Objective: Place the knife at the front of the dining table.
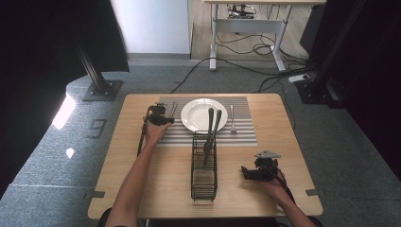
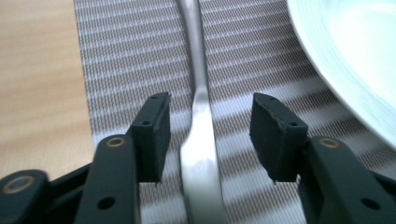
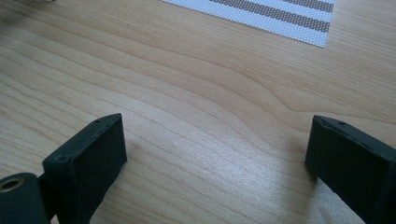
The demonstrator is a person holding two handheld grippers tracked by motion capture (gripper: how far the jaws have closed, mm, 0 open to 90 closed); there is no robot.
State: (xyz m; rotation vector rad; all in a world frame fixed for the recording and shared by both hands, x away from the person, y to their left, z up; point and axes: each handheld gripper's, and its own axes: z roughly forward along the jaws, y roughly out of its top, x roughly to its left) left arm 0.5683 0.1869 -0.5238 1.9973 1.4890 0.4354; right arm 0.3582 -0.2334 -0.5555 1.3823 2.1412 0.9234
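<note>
- The left claw (image 2: 208, 128) stood open, its jaws on either side of a slim silver metal utensil handle (image 2: 200, 140) without touching it.
- That handle lay on the grey striped woven placemat (image 2: 126, 56), just beside the round white plate (image 2: 355, 60).
- The right claw (image 3: 215, 163) gaped wide and empty over the pale wooden surface (image 3: 187, 93).

Grey carpet (image 1: 56, 156) surrounds the wooden table (image 1: 142, 189), with a white wall (image 1: 151, 26), a desk (image 1: 248, 28), tangled cables (image 1: 255, 47) and black stands (image 1: 101, 87) beyond.
</note>
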